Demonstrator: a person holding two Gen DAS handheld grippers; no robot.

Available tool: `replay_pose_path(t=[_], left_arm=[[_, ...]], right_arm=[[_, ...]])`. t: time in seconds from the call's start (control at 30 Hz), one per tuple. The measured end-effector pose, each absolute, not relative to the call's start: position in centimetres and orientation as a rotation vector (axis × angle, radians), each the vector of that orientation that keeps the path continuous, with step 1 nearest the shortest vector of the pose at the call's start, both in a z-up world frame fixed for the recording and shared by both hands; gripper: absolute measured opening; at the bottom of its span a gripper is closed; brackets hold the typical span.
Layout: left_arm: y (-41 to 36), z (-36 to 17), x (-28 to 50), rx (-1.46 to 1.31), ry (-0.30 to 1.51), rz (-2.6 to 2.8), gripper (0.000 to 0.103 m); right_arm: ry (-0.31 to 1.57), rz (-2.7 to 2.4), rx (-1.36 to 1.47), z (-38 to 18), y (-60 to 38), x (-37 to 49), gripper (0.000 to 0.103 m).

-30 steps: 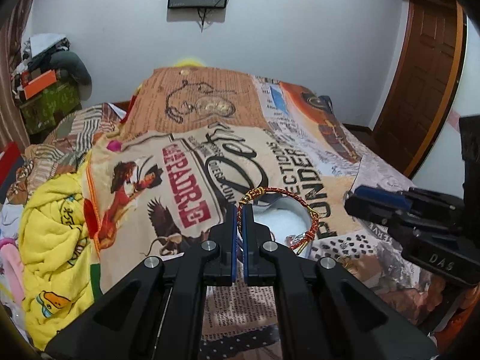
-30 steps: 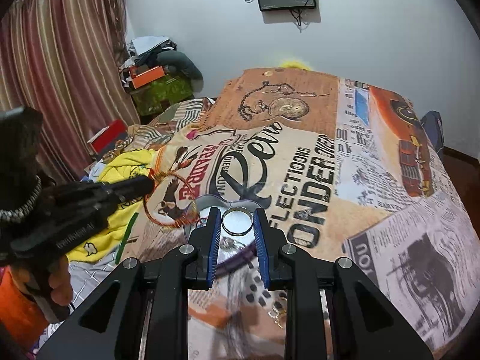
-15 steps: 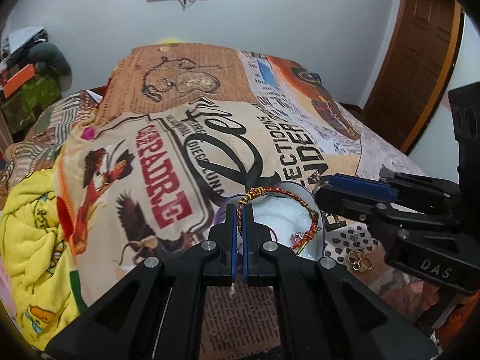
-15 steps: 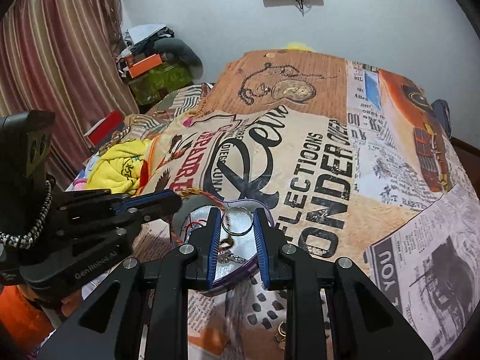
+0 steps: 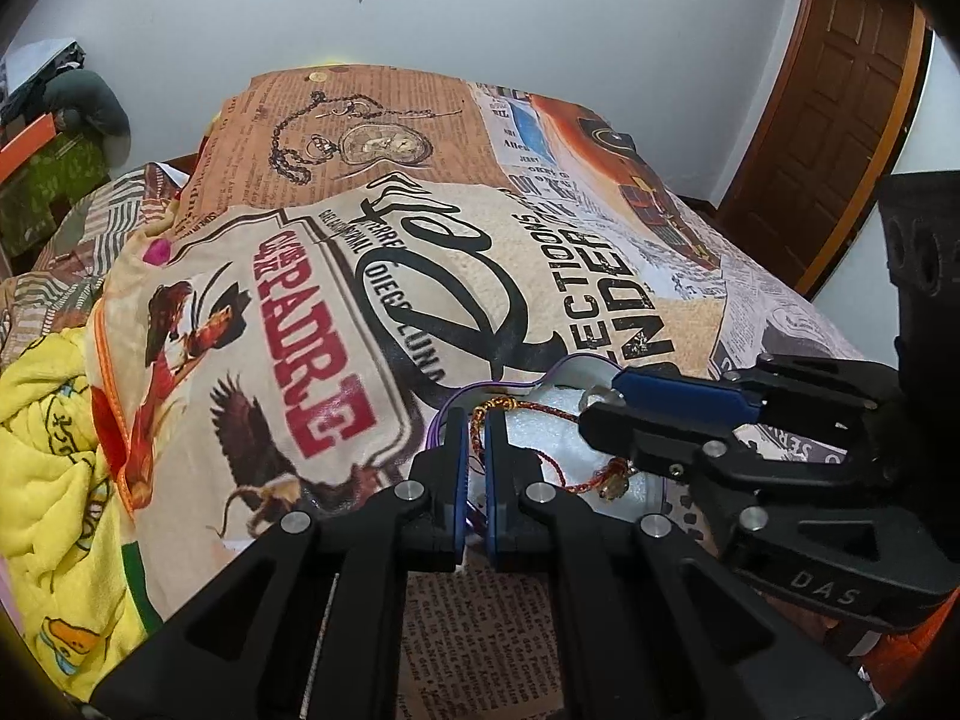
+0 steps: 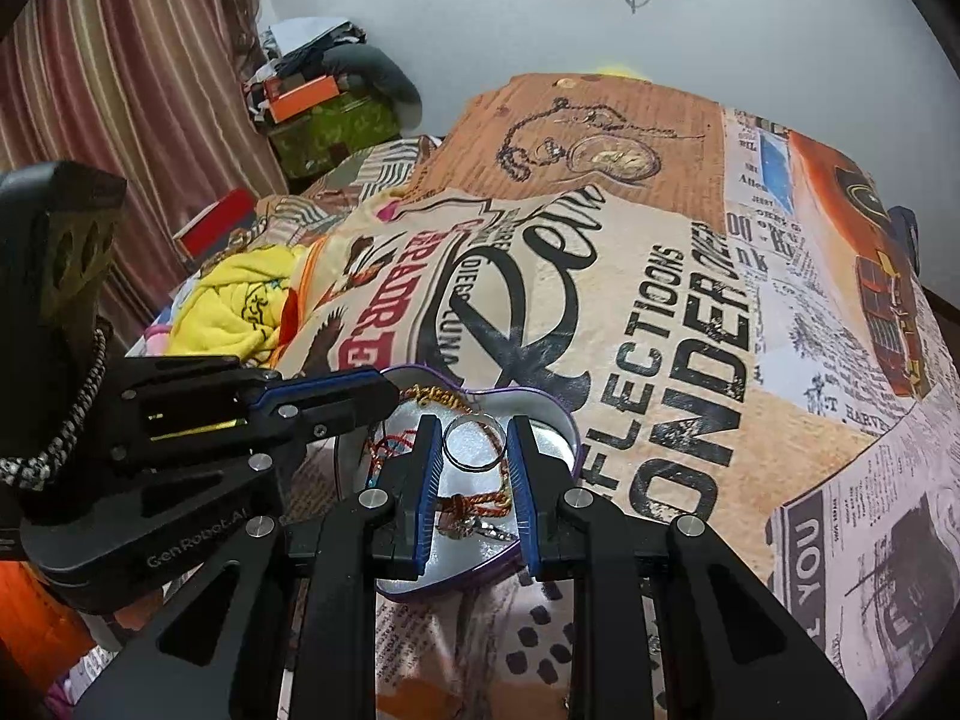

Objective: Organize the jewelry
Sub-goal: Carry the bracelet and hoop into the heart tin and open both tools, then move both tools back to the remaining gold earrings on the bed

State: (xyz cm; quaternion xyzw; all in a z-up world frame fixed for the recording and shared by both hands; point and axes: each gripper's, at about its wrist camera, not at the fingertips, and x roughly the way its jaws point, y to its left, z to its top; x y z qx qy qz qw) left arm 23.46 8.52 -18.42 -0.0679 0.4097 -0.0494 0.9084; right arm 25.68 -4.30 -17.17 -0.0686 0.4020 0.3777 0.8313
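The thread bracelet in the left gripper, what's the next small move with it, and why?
Probably open the left gripper and let go. The thread bracelet it pinches already lies inside the heart-shaped tin on the bed, so a release should leave it there. The right gripper, holding the silver ring over the same tin, can follow.

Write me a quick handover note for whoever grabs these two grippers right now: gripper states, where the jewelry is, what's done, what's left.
Left gripper: shut on the red and gold thread bracelet, which hangs down into the purple heart-shaped tin on the bed.
Right gripper: shut on the silver ring, held over the same tin.
Another corded piece already lies inside the tin.
Done: both pieces brought to the tin.
Left: open both grippers to drop the bracelet and ring in, then check the bedspread for any remaining pieces.
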Motion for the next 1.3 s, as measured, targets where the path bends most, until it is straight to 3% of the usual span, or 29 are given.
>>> replay_pose_path(t=[0.37, 0.53, 0.9, 1.13, 1.3], left_arm=[[8.7, -16.5, 22.1, -0.102, 0.804, -0.065, 0.011], [8.6, -14.9, 21.1, -0.108, 0.769, -0.043, 0.032], [5.9, -12.7, 18.3, -0.083, 0.756, -0.062, 0.052], [3.3, -14.1, 17.6, -0.077, 0.821, -0.108, 0.053], [1.7, -16.3, 17.4, -0.07, 0.883, -0.123, 0.053]], right_arm=[[0.875, 0.778, -0.128, -16.7, -5.0, 25.7, 0.029], [0.836, 0.743, -0.112, -14.8, -6.8, 25.2, 0.029], [0.808, 0.637, -0.072, -12.6, -12.7, 23.6, 0.029], [0.86, 0.6, -0.054, -14.0, -15.8, 22.4, 0.03], [0.927, 0.603, -0.057, -16.2, -16.7, 21.7, 0.038]])
